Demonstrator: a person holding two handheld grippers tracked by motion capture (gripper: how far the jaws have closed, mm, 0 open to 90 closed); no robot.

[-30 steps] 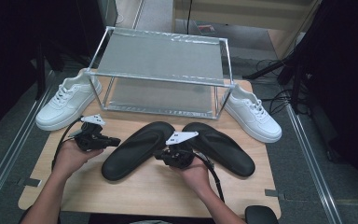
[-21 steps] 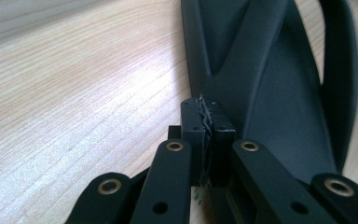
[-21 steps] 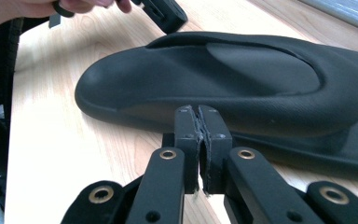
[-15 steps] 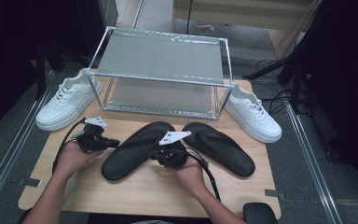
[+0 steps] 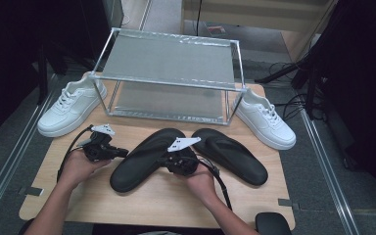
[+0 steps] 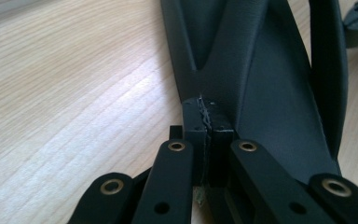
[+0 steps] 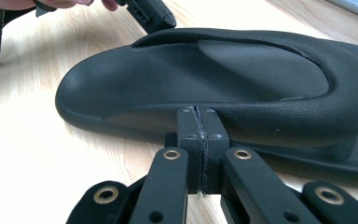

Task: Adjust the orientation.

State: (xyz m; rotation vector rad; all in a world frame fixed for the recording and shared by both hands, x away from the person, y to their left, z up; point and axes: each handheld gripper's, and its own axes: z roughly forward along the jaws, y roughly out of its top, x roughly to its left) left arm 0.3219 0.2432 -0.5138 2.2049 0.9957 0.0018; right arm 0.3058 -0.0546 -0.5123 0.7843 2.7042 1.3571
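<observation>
Black rubber lies right ahead of both your tools: the left gripper (image 6: 204,122) has its jaws pressed together, empty, tips at the left flip-flop (image 5: 147,157) strap. Your right gripper (image 7: 199,122) is likewise closed on nothing, its tips against that sandal's edge. The right flip-flop (image 5: 232,154) lies beyond your right hand (image 5: 199,176).

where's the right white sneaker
In the high view, the right white sneaker sits at the table's right edge, beside the metal rack and just behind the right black flip-flop.
</observation>
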